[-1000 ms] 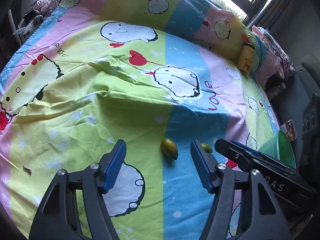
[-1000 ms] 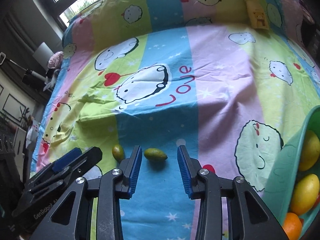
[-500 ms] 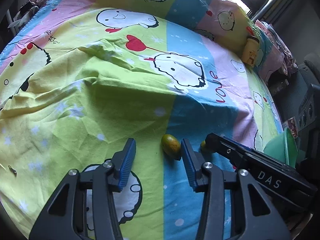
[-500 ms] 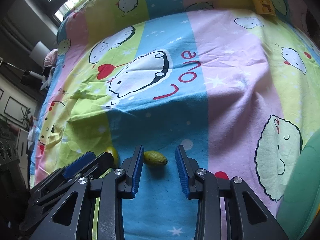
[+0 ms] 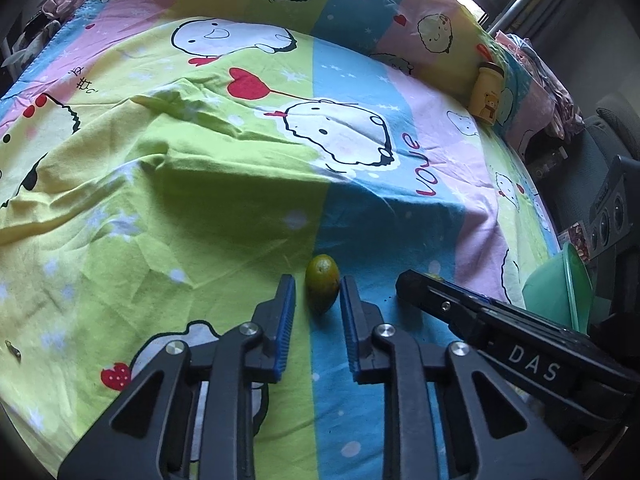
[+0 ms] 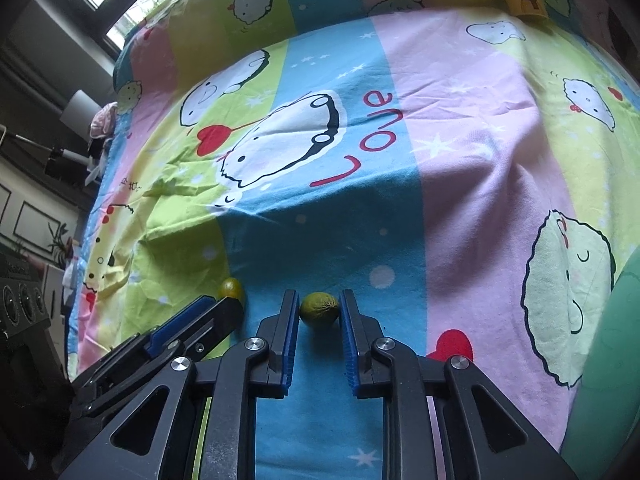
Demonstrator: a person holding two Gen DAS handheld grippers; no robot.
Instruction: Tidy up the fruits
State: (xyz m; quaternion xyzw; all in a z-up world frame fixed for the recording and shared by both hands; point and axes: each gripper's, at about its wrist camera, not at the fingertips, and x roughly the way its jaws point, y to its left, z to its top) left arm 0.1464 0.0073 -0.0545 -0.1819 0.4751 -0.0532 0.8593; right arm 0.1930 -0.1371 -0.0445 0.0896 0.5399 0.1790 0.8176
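Left wrist view: your left gripper (image 5: 316,300) has just closed its jaws around the yellow-green fruit (image 5: 321,283) near the bedsheet's (image 5: 200,200) front edge. Your right gripper (image 6: 319,312) has likewise just closed onto the green lime (image 6: 319,309).

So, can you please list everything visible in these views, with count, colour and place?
bedsheet: 1, pastel stripes with cartoons, under everything
yellow-green fruit: 1, yellow-green, near front, at green-blue border
green fruit: 1, green, on blue stripe beside it
bowl: 1, green, sheet's right edge
bottle: 1, yellow with bear, far right
left gripper: 1, black, blue pads, just closed on yellow-green fruit
right gripper: 1, black, blue pads, just closed on green fruit
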